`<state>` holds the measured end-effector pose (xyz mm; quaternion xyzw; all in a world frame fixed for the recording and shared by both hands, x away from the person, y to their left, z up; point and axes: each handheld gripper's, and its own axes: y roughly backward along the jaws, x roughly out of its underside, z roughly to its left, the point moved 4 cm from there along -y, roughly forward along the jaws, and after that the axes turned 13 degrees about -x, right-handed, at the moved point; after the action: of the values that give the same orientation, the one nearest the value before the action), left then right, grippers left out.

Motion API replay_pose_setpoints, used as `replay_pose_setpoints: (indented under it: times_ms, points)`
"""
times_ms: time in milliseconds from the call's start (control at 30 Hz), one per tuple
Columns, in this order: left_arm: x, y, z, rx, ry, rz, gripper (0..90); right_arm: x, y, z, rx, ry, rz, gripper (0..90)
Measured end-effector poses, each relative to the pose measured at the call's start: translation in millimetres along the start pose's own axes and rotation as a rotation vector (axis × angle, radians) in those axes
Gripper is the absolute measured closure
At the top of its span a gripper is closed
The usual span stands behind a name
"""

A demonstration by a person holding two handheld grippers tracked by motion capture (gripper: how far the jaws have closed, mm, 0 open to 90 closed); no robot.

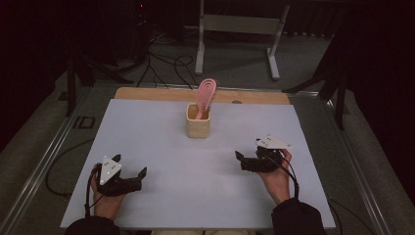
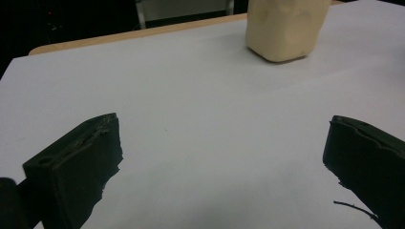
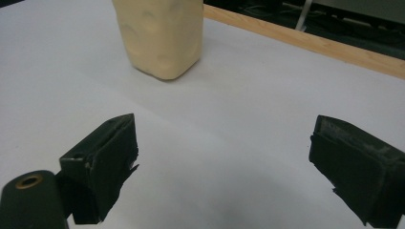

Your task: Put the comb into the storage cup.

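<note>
Pink brush point(image 1: 205, 97) stands handle-down, leaning slightly, in cream cup point(image 1: 198, 126) mid-surface, far side. Right hand-held gripper point(image 1: 243, 160) nearer than left hand-held gripper point(image 1: 136, 175); both jaws spread, empty.

The left gripper point(image 1: 131, 168) is held low near the front left of the tabletop point(image 1: 195, 161), its fingers point(image 2: 79, 162) spread wide apart with nothing between them. The right gripper point(image 1: 241, 161) is held low at the right, likewise spread wide and empty, both pointed inward and forward.
</note>
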<state>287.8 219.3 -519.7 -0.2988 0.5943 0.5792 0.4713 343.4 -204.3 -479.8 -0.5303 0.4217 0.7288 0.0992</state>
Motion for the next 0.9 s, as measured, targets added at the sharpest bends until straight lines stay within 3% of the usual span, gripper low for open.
replay_pose_setpoints:
  times_ms: [67, 200, 367, 500, 900]
  points:
    - [0.0, -0.1, 0.5, -0.001, 0.001, 0.001, 0.1, 3.7, 4.1, 2.5, 0.006, 0.020, -0.028, 9.1]
    - [-1.4, 1.0, 4.6, -0.006, 0.017, -0.011, 0.1, 17.1, 9.1, 2.9, 0.013, 0.015, -0.019, 9.1]
    - [-1.9, 0.5, 8.6, -0.015, 0.031, -0.016, 0.0, 29.5, 18.4, -0.2, 0.006, -0.017, -0.067, 8.8]
    - [-2.7, 1.2, 11.1, -0.013, 0.036, -0.026, 0.0, 37.6, 24.7, -1.0, 0.014, -0.015, -0.082, 8.9]
    - [-2.8, 1.9, 13.7, -0.001, 0.040, -0.037, 0.0, 46.6, 37.9, 6.2, 0.019, 0.010, -0.157, 8.9]
